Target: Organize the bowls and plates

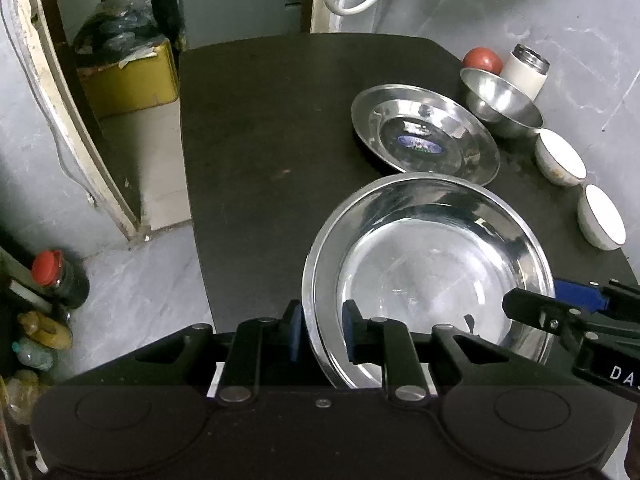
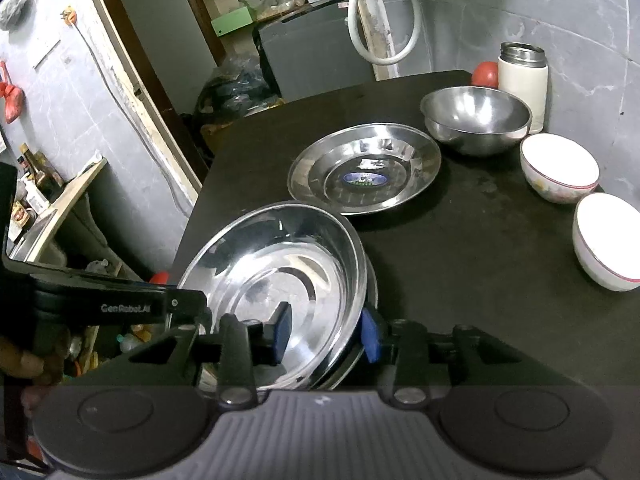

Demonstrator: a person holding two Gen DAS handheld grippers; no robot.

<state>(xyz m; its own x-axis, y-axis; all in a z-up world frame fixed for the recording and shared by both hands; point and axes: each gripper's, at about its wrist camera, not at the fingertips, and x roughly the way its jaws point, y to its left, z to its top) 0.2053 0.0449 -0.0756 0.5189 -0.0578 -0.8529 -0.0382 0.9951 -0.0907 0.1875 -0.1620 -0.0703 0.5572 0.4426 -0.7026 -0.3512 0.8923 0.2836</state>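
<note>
A large steel plate (image 1: 432, 256) (image 2: 280, 276) is at the near part of the black table (image 1: 260, 140), tilted in the right wrist view. My left gripper (image 1: 323, 330) is shut on its left rim, one pad on each side. My right gripper (image 2: 326, 334) is shut on its right rim, with the blue pad outside the wall. Each gripper also shows in the other's view: the right gripper (image 1: 548, 300) and the left gripper (image 2: 192, 304). Behind sits a smaller steel plate (image 1: 424, 132) (image 2: 364, 168) with a blue label. Farther back is a steel bowl (image 1: 500, 100) (image 2: 476, 116).
Two white bowls (image 2: 560, 164) (image 2: 608, 236) line the table's right side by the grey wall. A white flask (image 2: 522, 76) and a red round thing (image 2: 486, 73) stand in the back corner. The table's left edge drops to a floor with bottles (image 1: 60, 280).
</note>
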